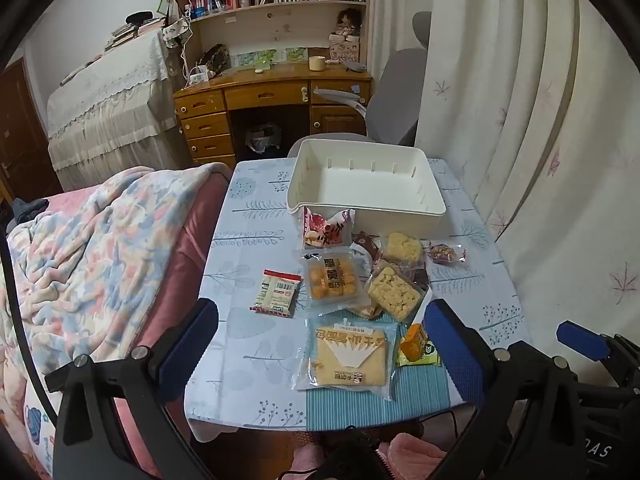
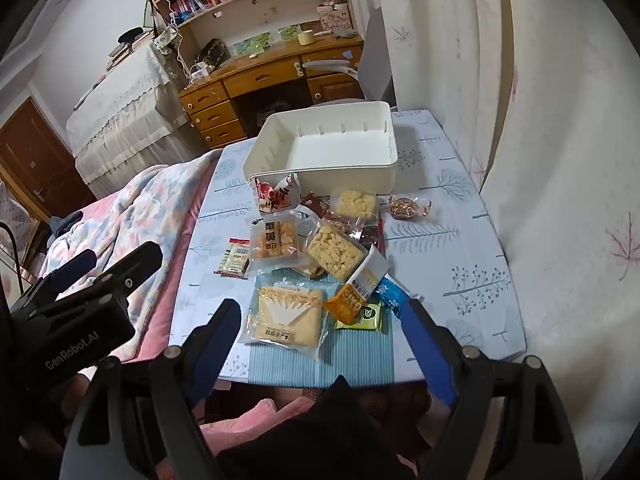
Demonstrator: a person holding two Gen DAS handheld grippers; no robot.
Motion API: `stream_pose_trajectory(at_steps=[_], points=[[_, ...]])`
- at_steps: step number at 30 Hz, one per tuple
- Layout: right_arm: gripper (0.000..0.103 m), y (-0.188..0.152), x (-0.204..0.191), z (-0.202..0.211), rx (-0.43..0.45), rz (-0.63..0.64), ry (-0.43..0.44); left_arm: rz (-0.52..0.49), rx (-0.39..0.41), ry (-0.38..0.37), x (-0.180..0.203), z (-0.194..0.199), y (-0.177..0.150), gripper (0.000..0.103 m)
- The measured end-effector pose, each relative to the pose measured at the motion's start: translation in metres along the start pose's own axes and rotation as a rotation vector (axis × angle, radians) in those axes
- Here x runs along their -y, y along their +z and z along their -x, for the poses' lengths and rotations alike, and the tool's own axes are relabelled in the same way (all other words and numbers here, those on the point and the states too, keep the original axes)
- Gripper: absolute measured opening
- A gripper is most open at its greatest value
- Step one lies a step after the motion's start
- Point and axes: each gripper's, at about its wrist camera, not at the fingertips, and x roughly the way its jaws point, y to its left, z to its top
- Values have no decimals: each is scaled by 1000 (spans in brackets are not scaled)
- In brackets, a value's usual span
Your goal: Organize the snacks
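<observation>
The toast pack (image 1: 347,356) lies just ahead, between the spread jaws of both the left gripper (image 1: 320,344) and right gripper (image 2: 320,332), untouched

Both tools are black plastic: the left gripper (image 1: 324,344) and right gripper (image 2: 320,340) carry blue-padded jaws on silver-screwed arms (white "GenRobot.AI" lettering marks one body).

Both wrist views look steeply down from the near table (image 1: 224,248) edge, sharing the snacks.
</observation>
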Motion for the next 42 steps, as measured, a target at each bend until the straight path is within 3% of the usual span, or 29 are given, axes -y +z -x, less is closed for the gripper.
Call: stream_pose_trajectory(at_steps=[32,42], points=[[83,-5,1,-13,-20,-18,-13,-5,0,-40,0,-20,1,103],[83,-2,-13,-14,19,-20,-35,-31,8,-65,-13,-20,6,103]])
